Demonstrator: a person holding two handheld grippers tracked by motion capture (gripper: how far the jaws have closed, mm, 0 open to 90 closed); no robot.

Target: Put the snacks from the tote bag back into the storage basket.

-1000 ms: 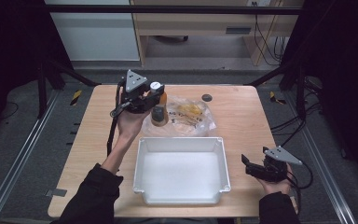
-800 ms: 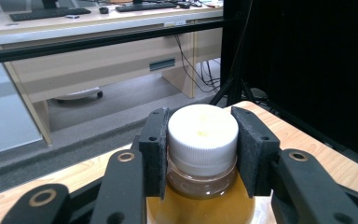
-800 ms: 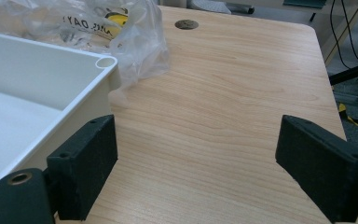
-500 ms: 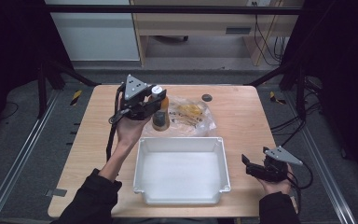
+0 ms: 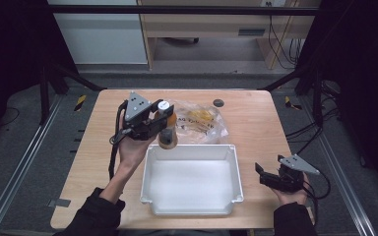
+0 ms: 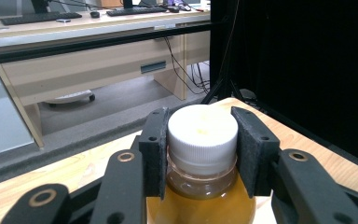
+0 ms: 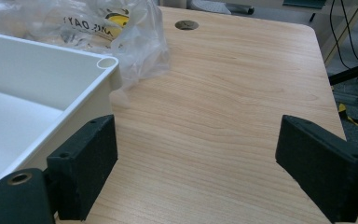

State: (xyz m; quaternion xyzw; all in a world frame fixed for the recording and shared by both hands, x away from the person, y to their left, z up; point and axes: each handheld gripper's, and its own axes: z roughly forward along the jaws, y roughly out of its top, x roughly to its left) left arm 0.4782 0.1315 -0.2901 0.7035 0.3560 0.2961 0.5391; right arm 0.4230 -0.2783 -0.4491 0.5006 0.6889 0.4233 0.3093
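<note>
1. Right gripper (image 5: pixel 262 174): at the near right corner of the wooden table (image 5: pixel 256 118), just beside the tray's right wall, held in the person's right hand (image 5: pixel 290 195). Jaws wide apart, nothing between them.
2. White plastic tray (image 5: pixel 191 209): rectangular, on the near middle of the table.
3. Left gripper (image 5: pixel 160 122): held in the left hand (image 5: pixel 130 150), beyond the tray's far left corner. Jaws clamped on the bottle's neck and cap.
4. Bottle (image 6: pixel 202 163): white ribbed cap, amber contents, held just past the tray's far rim.
5. Clear plastic bag (image 5: pixel 202 122): crumpled, yellow print, just behind the tray.
6. Round dark cable port (image 5: pixel 218 103): near the table's far edge.
</note>
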